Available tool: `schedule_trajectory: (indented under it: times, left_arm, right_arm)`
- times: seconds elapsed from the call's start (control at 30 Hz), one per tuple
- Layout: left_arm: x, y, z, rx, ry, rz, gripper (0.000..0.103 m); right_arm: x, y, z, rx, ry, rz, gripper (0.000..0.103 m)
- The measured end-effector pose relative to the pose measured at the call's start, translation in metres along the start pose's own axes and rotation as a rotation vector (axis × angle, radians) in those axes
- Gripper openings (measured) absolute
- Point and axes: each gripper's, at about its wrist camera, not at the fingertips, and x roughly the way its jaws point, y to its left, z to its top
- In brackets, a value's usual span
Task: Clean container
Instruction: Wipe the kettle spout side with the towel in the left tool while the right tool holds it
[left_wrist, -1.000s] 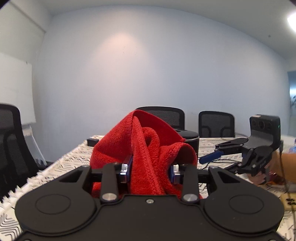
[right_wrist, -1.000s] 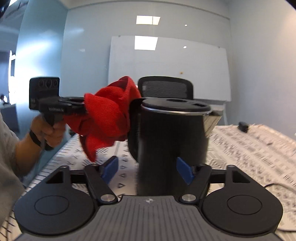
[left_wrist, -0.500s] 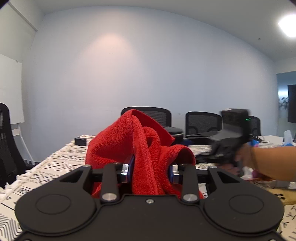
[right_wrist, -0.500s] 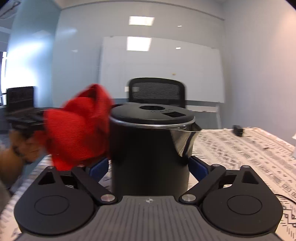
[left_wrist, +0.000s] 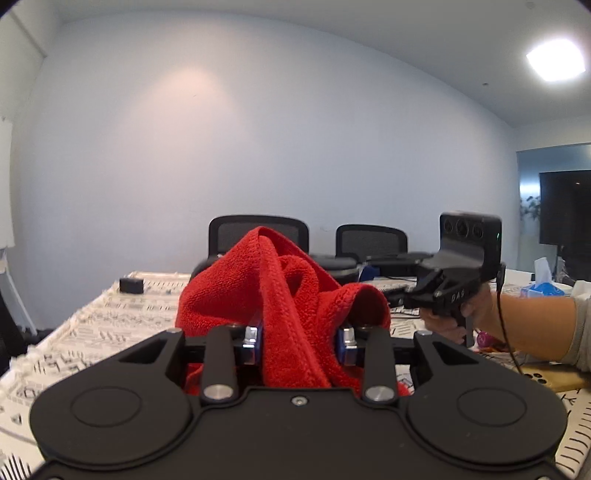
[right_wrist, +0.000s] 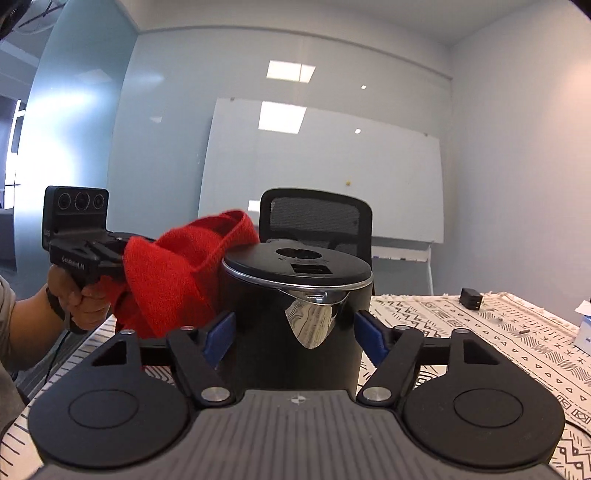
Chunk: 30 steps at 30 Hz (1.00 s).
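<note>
A black electric kettle (right_wrist: 295, 314) with a chrome spout stands on the patterned table, between the blue pads of my right gripper (right_wrist: 293, 338), whose jaws sit wide on either side of its body. My left gripper (left_wrist: 301, 343) is shut on a red cloth (left_wrist: 284, 295). In the right wrist view the red cloth (right_wrist: 173, 280) presses against the kettle's left side near the lid. In the left wrist view only the kettle's lid (left_wrist: 332, 267) shows behind the cloth, with the right gripper's body (left_wrist: 454, 280) to the right.
The table wears a white cloth with black patterns (right_wrist: 498, 350). A small black adapter (right_wrist: 471, 298) lies far right, also seen in the left wrist view (left_wrist: 131, 285). Black office chairs (left_wrist: 371, 242) stand behind the table. A blue tissue box (left_wrist: 543, 288) sits at the right edge.
The red cloth has moved from the kettle's left side up toward its lid edge. The right gripper's jaws have spread around the kettle body.
</note>
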Motion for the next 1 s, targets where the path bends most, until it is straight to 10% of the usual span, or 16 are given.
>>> schedule_trajectory:
  times: [0.33,1.0]
  left_arm:
    - [0.019,0.017,-0.018,-0.028,0.129,0.020,0.037]
    - [0.024,0.017,0.004,-0.024,0.011,0.022,0.037]
  right_arm:
    - [-0.012,-0.001,0.005,-0.029,-0.014,-0.013,0.048]
    - [-0.008,0.008,0.012,-0.062,0.000,-0.054,0.045]
